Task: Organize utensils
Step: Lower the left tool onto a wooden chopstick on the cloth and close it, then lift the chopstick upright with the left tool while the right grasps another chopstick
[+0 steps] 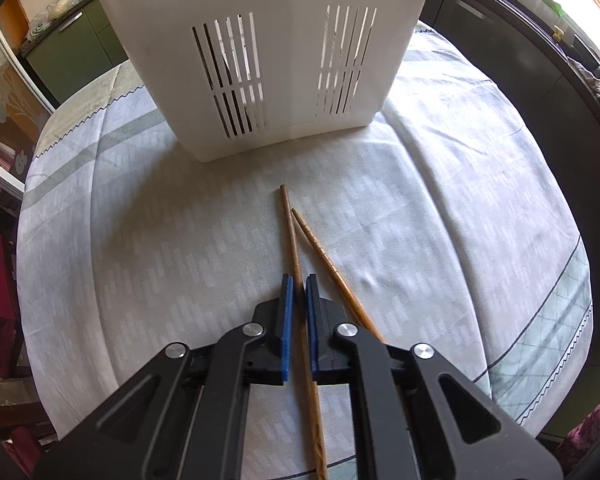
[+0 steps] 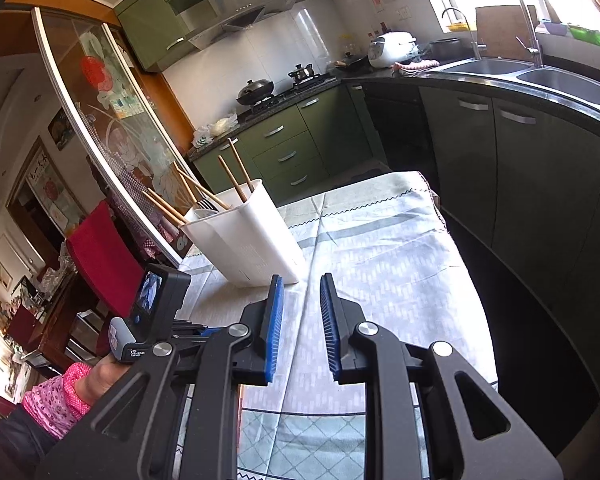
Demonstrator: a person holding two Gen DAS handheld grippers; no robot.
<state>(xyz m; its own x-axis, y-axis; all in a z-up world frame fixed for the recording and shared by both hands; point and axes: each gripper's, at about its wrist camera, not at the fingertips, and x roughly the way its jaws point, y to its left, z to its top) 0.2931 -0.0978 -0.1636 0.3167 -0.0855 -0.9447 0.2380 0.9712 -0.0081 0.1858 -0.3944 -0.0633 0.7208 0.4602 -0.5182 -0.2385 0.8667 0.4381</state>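
The left gripper sits low over the desk with its blue pads close around one wooden chopstick; the pads look nearly together on the shaft, though a thin gap shows on the left side, so I cannot tell whether the clamp is firm. A second chopstick lies just beside it on the cloth, its tip almost touching the first and its shaft angling off under the gripper's right finger. The white slotted utensil holder stands straight ahead, near the chopstick tips.

The right gripper hangs with its fingers apart and nothing between them, above the desk to the side of the holder, which already carries several chopsticks leaning out of its top.

The step in hand looks like picking up the single chopstick. To do it well, close fully before lifting (a thin round shaft rolls easily), lift straight so the neighbouring stick is not dragged along, then tip the chopstick upright and lower it into an open compartment without knocking the light holder.
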